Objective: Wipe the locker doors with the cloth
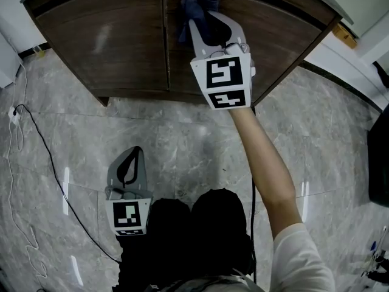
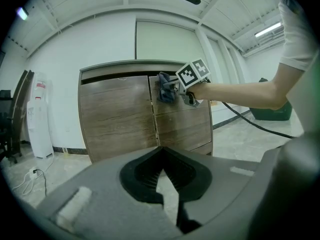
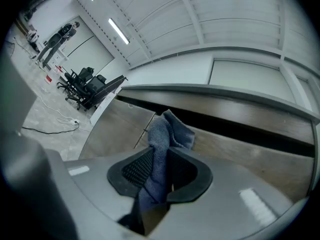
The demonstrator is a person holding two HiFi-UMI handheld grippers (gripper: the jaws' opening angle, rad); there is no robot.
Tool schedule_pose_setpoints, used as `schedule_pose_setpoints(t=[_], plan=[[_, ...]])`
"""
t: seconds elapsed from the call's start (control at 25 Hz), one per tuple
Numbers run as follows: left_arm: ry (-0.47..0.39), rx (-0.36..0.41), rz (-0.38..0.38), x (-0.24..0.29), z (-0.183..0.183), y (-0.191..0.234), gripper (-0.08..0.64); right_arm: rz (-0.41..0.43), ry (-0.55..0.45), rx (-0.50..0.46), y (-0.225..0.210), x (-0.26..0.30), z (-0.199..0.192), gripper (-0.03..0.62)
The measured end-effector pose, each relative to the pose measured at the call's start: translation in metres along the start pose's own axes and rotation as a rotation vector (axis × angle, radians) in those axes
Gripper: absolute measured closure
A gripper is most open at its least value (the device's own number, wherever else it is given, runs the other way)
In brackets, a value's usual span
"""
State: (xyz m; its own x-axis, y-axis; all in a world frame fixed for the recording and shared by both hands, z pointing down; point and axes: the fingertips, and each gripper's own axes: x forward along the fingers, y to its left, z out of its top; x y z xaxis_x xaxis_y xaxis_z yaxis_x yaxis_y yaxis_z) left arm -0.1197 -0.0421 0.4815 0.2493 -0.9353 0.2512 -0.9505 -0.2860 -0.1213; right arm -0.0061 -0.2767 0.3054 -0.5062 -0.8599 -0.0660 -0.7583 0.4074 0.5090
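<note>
The floor is grey marble-pattern tile point(image 1: 182, 145), glossy, with thin joints. A brown wood-grain locker point(image 2: 117, 116) stands against a plain white wall point(image 2: 60, 59). A pale rectangular recessed panel point(image 2: 165, 41) sits in the wall above it; whether it is a window cannot be told. A white floor-standing water dispenser point(image 2: 39, 116) stands at the wall to the left. A thin black cable point(image 1: 61, 181) runs across the left floor. The white ribbed ceiling point(image 3: 210, 14) carries lit strip lights point(image 3: 118, 31). Black office chairs point(image 3: 85, 84) are grouped at the far left.
</note>
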Motion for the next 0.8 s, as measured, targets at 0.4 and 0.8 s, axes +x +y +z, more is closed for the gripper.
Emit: schedule_pose_setpoints(t=[0.4, 0.8], plan=[[0.006, 0.0, 0.011, 0.0, -0.003, 0.007, 0.557, 0.069, 0.128, -0.004, 0.051, 0.001, -0.065, 0.499], [0.018, 0.0, 0.014, 0.0, -0.008, 0.011, 0.557, 0.11, 0.203, 0.004, 0.085, -0.002, -0.114, 0.499]])
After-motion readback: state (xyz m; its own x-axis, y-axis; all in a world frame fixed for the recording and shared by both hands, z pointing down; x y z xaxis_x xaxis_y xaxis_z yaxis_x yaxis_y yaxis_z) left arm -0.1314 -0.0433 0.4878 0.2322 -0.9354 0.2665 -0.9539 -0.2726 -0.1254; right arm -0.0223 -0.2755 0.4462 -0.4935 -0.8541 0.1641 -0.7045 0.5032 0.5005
